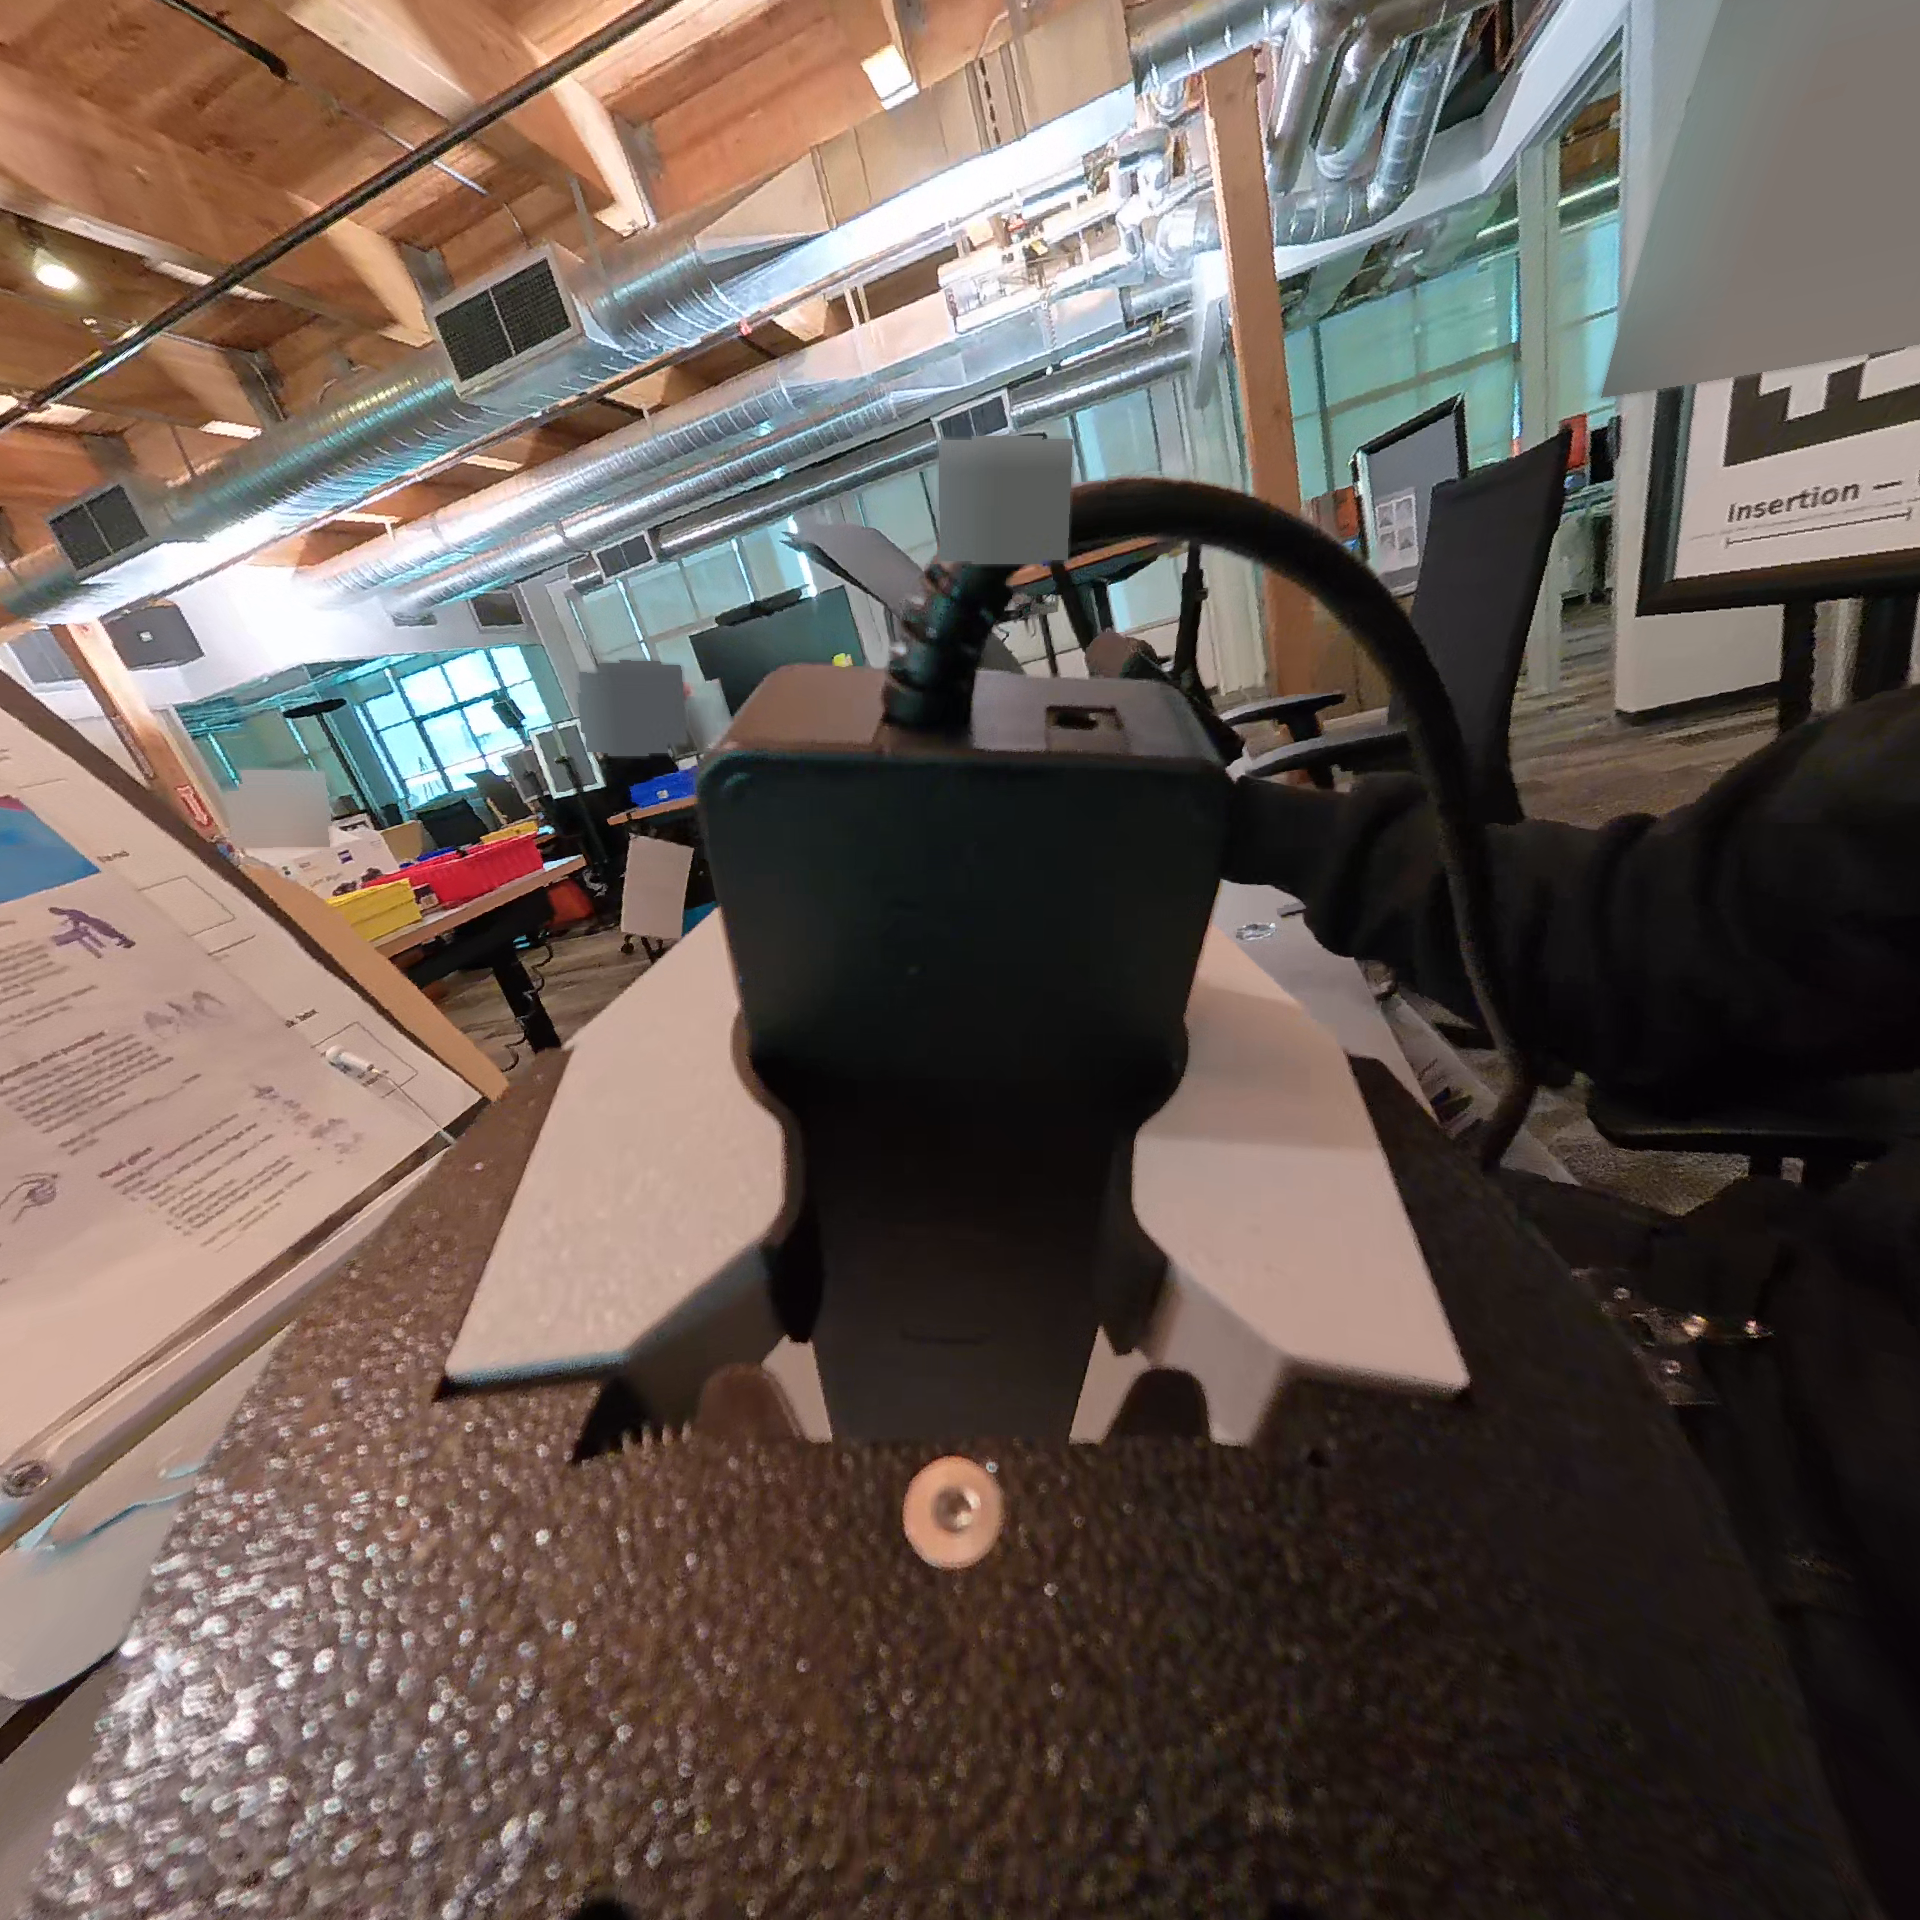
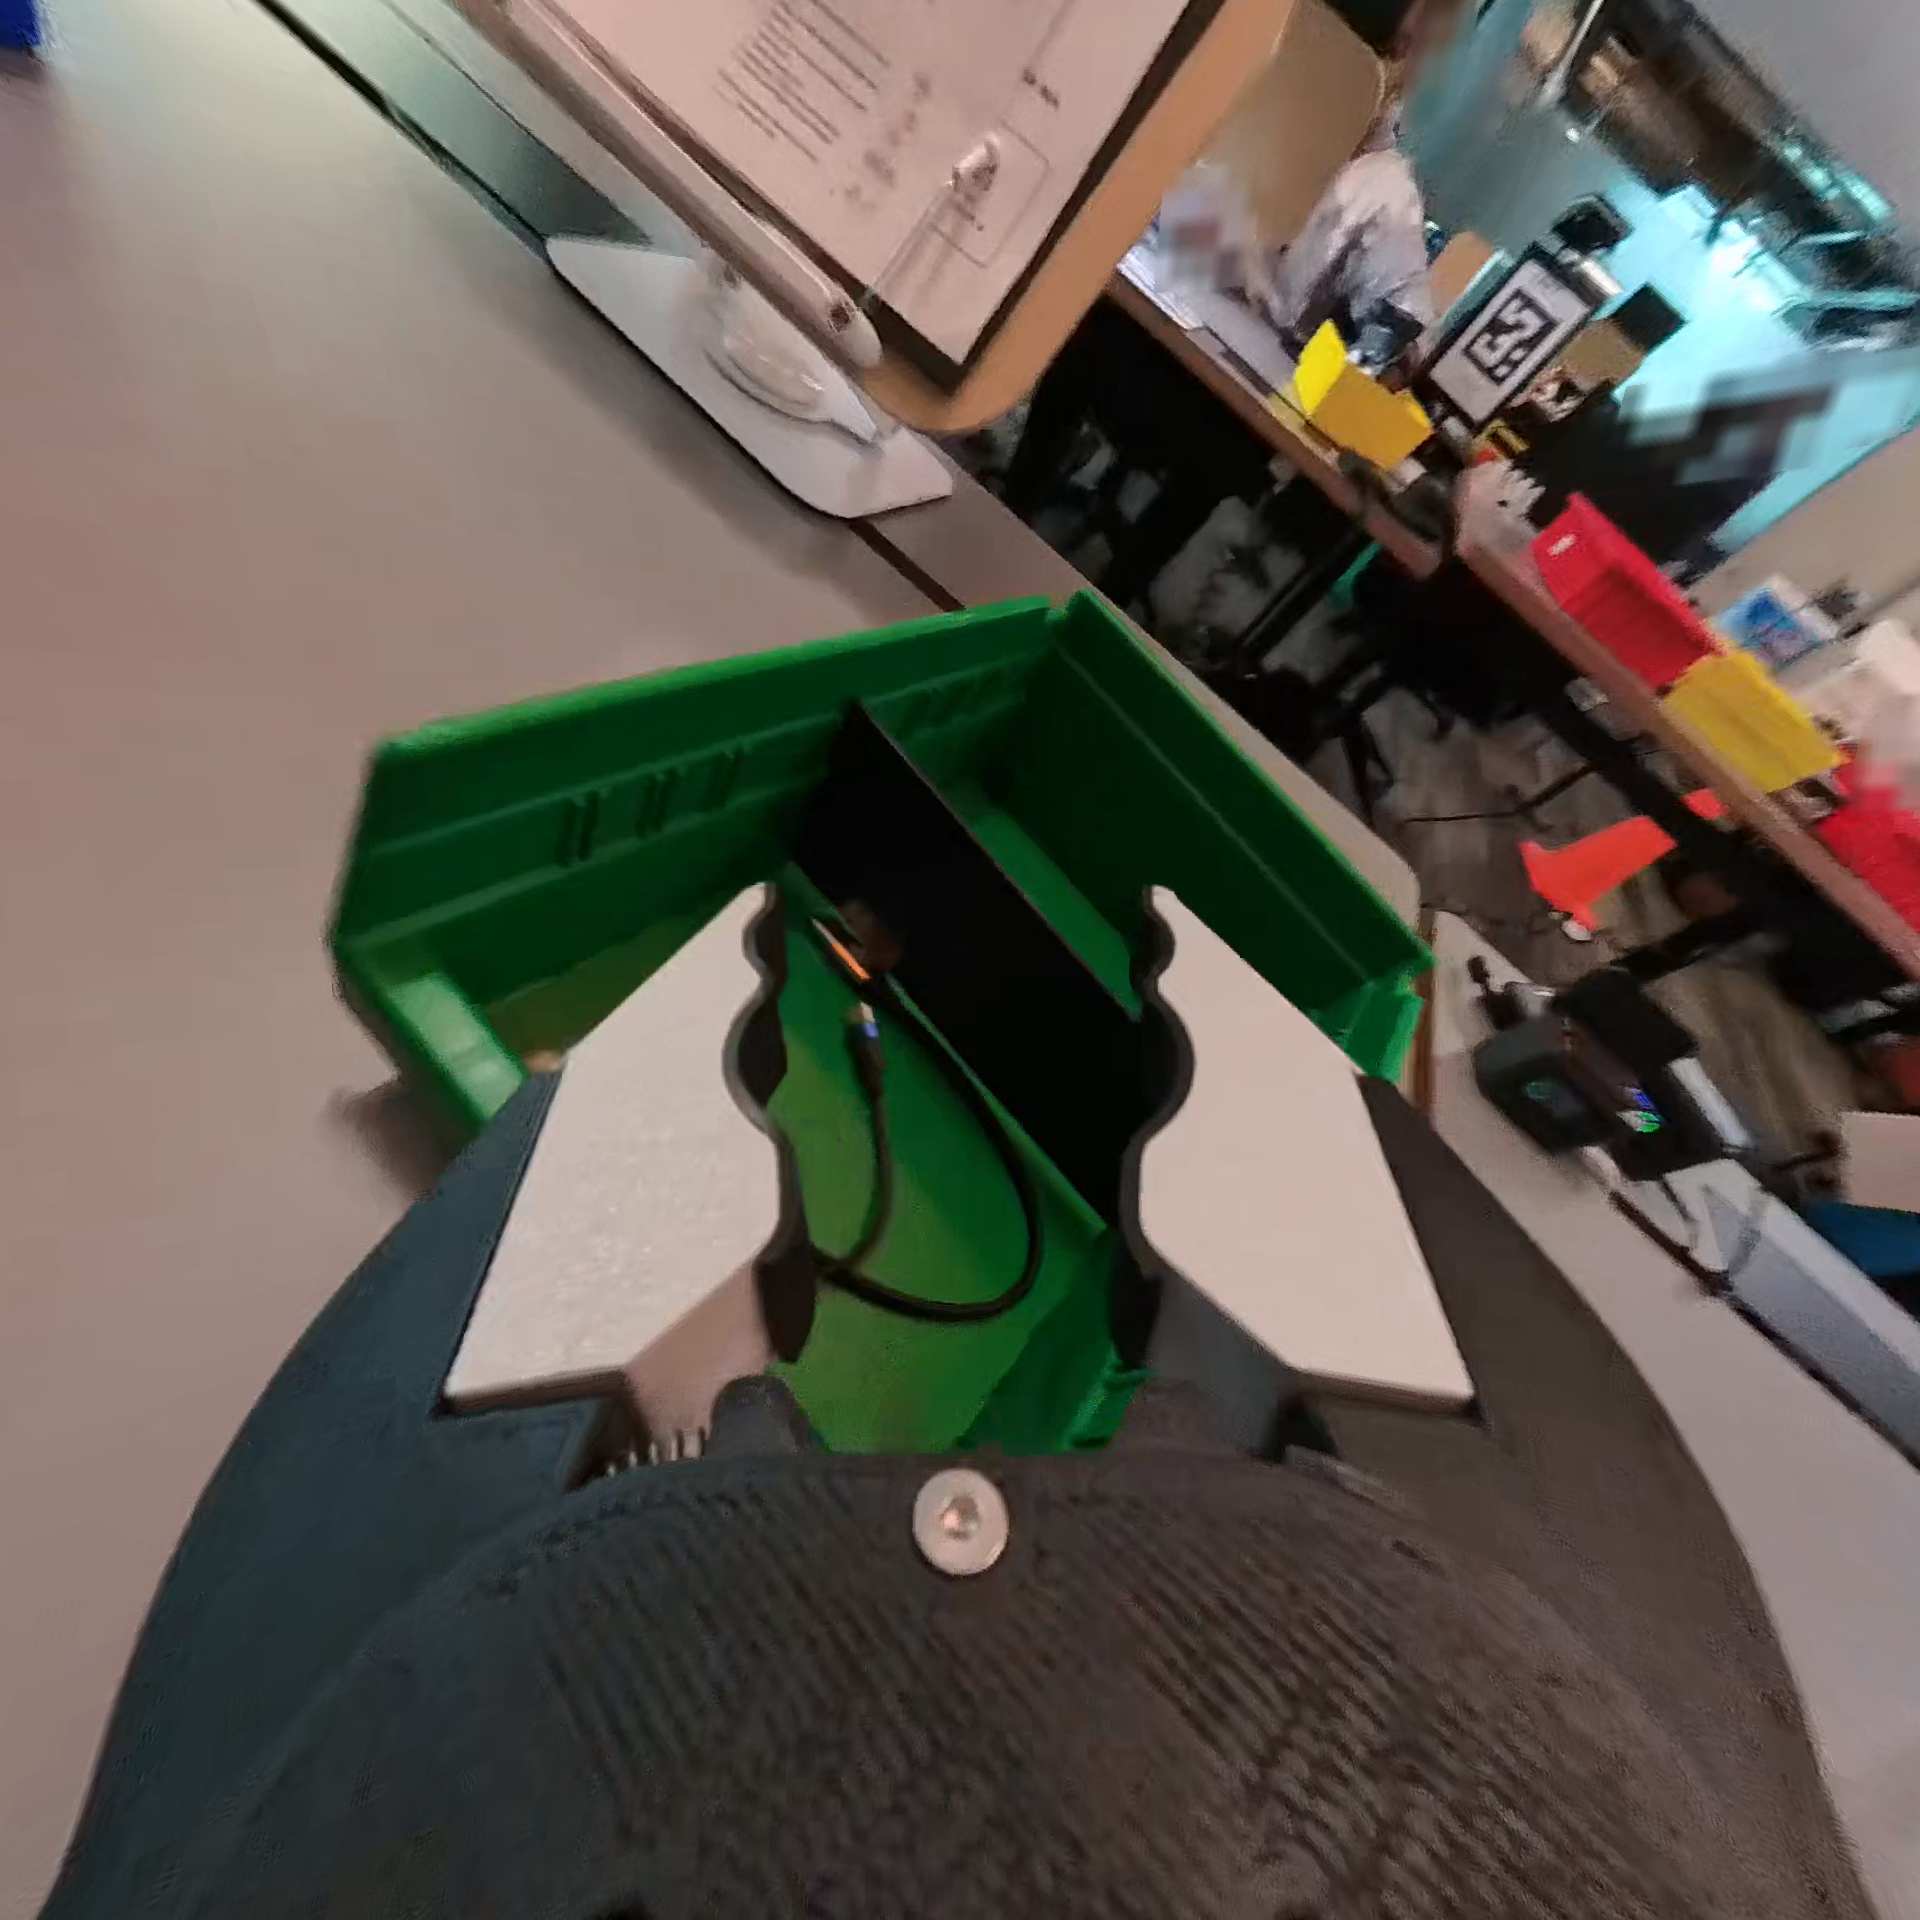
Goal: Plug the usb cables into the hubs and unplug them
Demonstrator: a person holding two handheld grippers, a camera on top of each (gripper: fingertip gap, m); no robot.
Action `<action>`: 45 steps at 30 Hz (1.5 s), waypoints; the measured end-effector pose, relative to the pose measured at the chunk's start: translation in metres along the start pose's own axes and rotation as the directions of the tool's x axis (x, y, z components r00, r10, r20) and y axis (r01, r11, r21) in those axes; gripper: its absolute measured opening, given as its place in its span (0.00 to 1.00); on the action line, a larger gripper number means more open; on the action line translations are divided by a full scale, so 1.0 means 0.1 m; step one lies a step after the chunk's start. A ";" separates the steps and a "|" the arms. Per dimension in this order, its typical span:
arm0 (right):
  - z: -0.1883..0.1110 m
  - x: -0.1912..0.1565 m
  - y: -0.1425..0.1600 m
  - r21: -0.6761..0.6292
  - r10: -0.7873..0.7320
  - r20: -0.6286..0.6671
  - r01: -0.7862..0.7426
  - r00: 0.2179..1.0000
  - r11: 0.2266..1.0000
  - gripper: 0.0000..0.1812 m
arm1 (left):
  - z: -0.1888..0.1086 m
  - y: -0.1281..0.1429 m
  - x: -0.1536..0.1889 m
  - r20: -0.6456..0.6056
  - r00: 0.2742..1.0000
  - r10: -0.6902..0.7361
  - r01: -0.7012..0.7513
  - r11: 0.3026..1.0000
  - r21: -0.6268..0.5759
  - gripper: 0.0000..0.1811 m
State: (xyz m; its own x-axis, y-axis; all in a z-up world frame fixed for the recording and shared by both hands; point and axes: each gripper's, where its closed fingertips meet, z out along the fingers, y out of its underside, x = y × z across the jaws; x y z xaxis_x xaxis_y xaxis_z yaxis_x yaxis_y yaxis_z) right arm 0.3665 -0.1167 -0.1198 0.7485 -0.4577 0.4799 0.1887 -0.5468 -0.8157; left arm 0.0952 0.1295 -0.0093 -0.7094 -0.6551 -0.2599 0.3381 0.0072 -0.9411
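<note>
In the left wrist view my left gripper [image 1: 966,1039] is shut on a black box-shaped hub [image 1: 961,883], held up in the air with its port side upward. A thick black cable [image 1: 1382,623] is plugged into its top and arcs down to the right; a second port [image 1: 1075,717] beside it is empty. In the right wrist view my right gripper [image 2: 956,935] is open above a green bin [image 2: 623,748] with a black divider [image 2: 1039,1039]. A thin black USB cable [image 2: 883,1122] lies loose in the bin between the fingers, untouched.
A framed instruction board [image 1: 156,1039] on a white stand is at the left and also shows in the right wrist view [image 2: 883,125]. A person's black sleeve [image 1: 1662,935] is at the right. The grey table's edge [image 2: 1143,644] runs just behind the bin. A small black device [image 2: 1579,1081] sits on the neighbouring table.
</note>
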 end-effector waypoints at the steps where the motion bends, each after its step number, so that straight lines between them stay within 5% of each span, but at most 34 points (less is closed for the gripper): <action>1: -0.06 -0.08 -0.10 0.032 0.047 0.041 -0.049 0.998 0.998 0.38 | 0.00 -0.01 0.02 -0.016 1.000 -0.009 0.009 1.000 0.012 0.34; 4: -0.15 -0.65 -0.71 0.216 0.161 0.237 -0.214 0.958 0.953 0.41 | 0.04 -0.05 0.12 -0.081 0.996 -0.029 0.034 0.997 0.062 0.34; 10: -0.11 -2.34 -1.57 0.332 -0.056 0.563 -0.164 0.825 0.929 0.46 | 0.18 -0.05 0.30 -0.164 0.986 -0.032 0.047 0.995 0.091 0.34; 13: -0.17 -2.73 -1.92 0.406 -0.077 0.604 -0.223 0.794 0.887 0.48 | 0.24 -0.06 0.44 -0.216 0.976 -0.015 0.035 0.995 0.088 0.34; 18: -0.28 -3.14 -2.02 0.434 -0.159 0.699 -0.237 0.697 0.869 0.47 | 0.33 0.01 0.71 -0.333 0.943 -0.001 0.021 0.998 0.059 0.34; 21: -0.30 -3.25 -1.97 0.466 -0.250 0.678 -0.142 0.692 0.873 0.36 | 0.37 0.08 0.79 -0.366 0.931 0.000 0.016 0.999 0.041 0.34; 22: -0.29 -3.25 -1.95 0.480 -0.281 0.655 -0.099 0.702 0.872 0.28 | 0.37 0.09 0.81 -0.379 0.926 -0.001 0.014 0.999 0.033 0.34; 28: -0.29 -3.14 -1.91 0.495 -0.329 0.592 -0.010 0.736 0.869 0.28 | 0.39 0.14 0.79 -0.323 0.945 0.057 -0.067 0.998 -0.018 0.35; 33: -0.40 -2.63 -2.14 0.560 -0.323 0.444 0.022 0.836 0.828 0.28 | 0.36 0.33 0.27 -0.040 0.987 0.158 -0.163 0.963 -0.213 0.61; 38: -0.62 -1.80 -2.50 0.620 -0.230 0.299 -0.005 0.926 0.785 0.28 | 0.19 0.27 -0.16 0.191 0.951 0.244 -0.202 0.955 -0.218 0.53; 42: -0.72 -1.39 -2.64 0.606 -0.313 0.082 0.202 0.946 0.769 0.28 | 0.11 0.29 -0.28 0.237 0.949 0.206 -0.156 0.965 -0.213 0.51; 45: -0.75 -1.21 -2.71 0.465 -0.509 -0.118 0.500 0.853 0.731 0.28 | 0.03 0.45 -0.42 0.276 0.938 0.209 -0.133 0.953 -0.271 0.49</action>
State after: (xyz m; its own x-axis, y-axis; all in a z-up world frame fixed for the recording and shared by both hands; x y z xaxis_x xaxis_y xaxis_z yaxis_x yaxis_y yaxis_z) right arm 0.1773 0.0341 0.0677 0.4676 -0.1946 0.8622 0.8075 -0.3026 -0.5063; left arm 0.1423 0.1547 -0.0399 -0.4238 -0.8217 -0.3809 0.2489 0.2987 -0.9213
